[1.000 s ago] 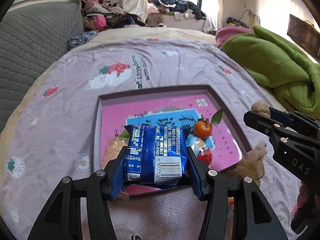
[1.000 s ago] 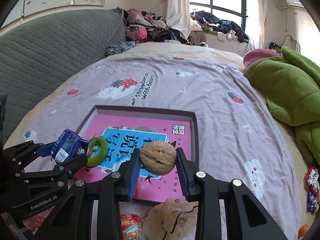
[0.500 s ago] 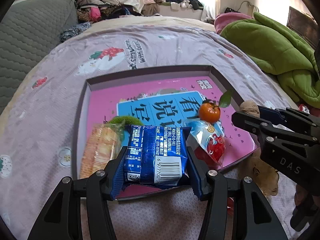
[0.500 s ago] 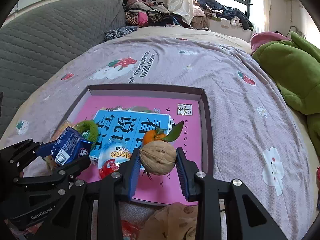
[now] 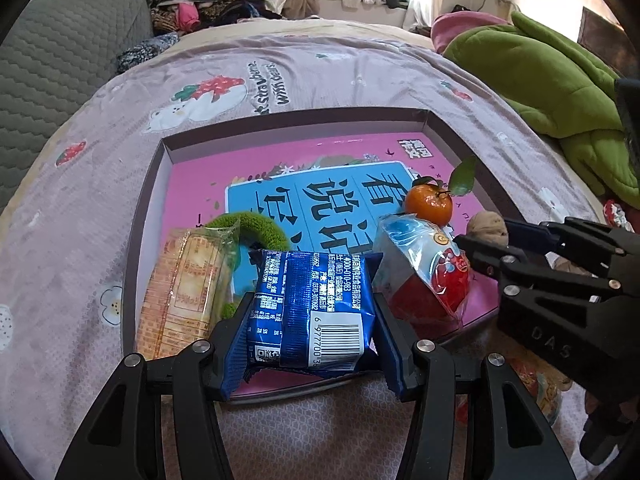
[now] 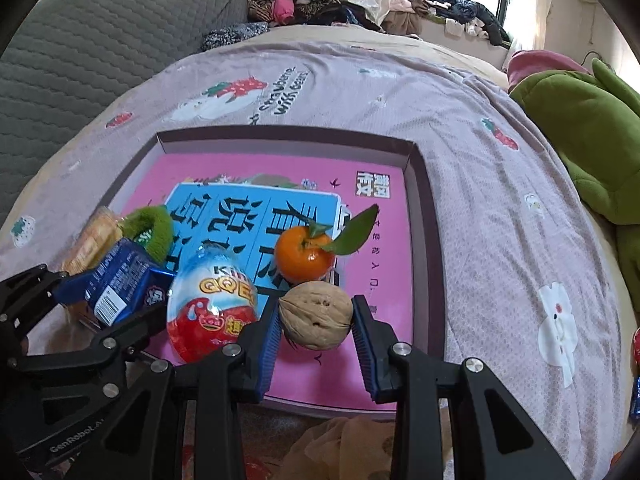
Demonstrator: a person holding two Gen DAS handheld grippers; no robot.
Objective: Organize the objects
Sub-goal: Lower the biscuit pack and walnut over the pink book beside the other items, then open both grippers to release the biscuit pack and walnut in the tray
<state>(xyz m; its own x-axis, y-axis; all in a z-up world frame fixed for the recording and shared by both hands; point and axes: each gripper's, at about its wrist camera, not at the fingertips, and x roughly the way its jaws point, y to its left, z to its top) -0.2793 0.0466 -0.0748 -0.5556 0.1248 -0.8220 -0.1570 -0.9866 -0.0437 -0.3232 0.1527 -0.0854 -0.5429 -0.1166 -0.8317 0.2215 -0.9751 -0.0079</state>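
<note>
Right wrist: right tool [image 6: 316, 330] pinches walnut [image 6: 316, 316] over tray [image 6: 420, 216], 6 o'clock of tangerine [image 6: 304, 260]; left tool [image 5: 310, 328] clamps blue snack pack [image 5: 310, 312] for drop-off.

I see a blue foil snack packet [image 5: 310, 312] barcode-up over the pink tray [image 5: 430, 122] near edge. A walnut [image 6: 316, 316] hangs beside a leafy tangerine [image 6: 304, 256]; wrapped egg [image 6: 210, 304], cracker pack [image 5: 186, 292], green ring [image 5: 256, 226] lie inside.

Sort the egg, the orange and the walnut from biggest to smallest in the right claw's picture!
1. Egg, looks biggest.
2. Orange and walnut look about the same. The walnut is nearer the camera, so I can't rank them.
</note>
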